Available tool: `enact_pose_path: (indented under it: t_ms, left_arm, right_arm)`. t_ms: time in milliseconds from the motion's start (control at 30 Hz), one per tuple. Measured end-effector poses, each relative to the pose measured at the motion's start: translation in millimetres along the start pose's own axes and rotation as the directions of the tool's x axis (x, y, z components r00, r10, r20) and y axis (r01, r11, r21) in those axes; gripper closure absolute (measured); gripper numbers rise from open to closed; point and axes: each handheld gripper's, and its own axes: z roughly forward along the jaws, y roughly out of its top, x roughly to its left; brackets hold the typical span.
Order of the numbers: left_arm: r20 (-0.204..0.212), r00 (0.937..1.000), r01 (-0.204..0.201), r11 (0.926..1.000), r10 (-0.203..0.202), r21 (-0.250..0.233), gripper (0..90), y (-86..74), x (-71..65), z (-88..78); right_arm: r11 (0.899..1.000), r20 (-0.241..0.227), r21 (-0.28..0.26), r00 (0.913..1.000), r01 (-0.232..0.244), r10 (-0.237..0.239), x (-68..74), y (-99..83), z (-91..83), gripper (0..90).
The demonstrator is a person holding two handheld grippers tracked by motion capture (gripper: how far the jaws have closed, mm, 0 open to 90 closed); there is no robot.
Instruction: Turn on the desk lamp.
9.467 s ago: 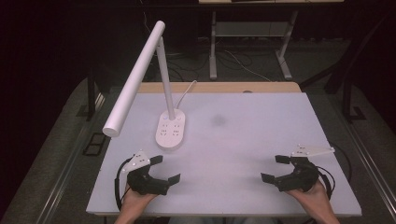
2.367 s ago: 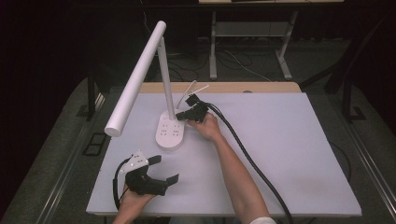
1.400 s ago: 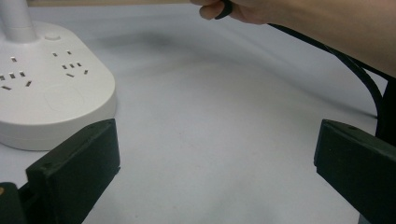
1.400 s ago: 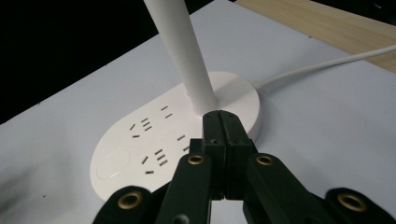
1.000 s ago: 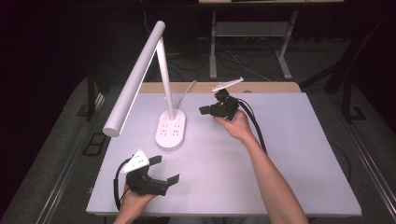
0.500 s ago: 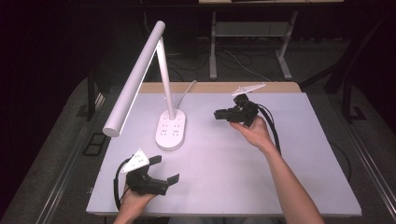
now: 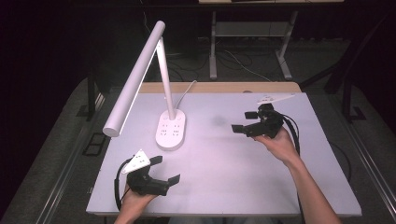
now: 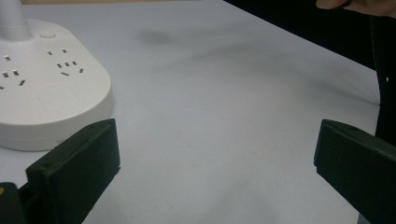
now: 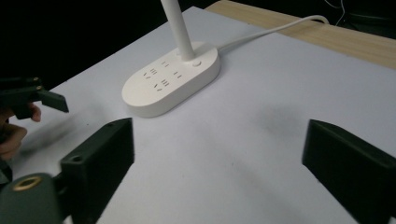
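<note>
The right gripper (image 9: 212,175), jaws just opened wide and empty, faces the white lamp base (image 9: 170,81) far on the table (image 9: 280,93).

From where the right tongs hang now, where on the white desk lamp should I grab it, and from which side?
Probably the thin upright stem just above the white oval base, approaching from the lamp's right side, where the open right tongs already face it. The stem looks narrow enough to fit between the jaws; the base looks too broad and flat, and the long tilted head overhangs to the left.
</note>
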Motion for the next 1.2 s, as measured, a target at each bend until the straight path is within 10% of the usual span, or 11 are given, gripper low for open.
enact_pose_path:
  t_ms: [1200]
  left_arm:
    - [0.0,1.0,-0.008,0.9998,0.008,0.016,0.0,-0.5,-1.0,1.2]
  right_arm:
    - [0.997,0.082,-0.02,0.9933,-0.079,0.081,31.6,-122.7,-74.4,0.6]
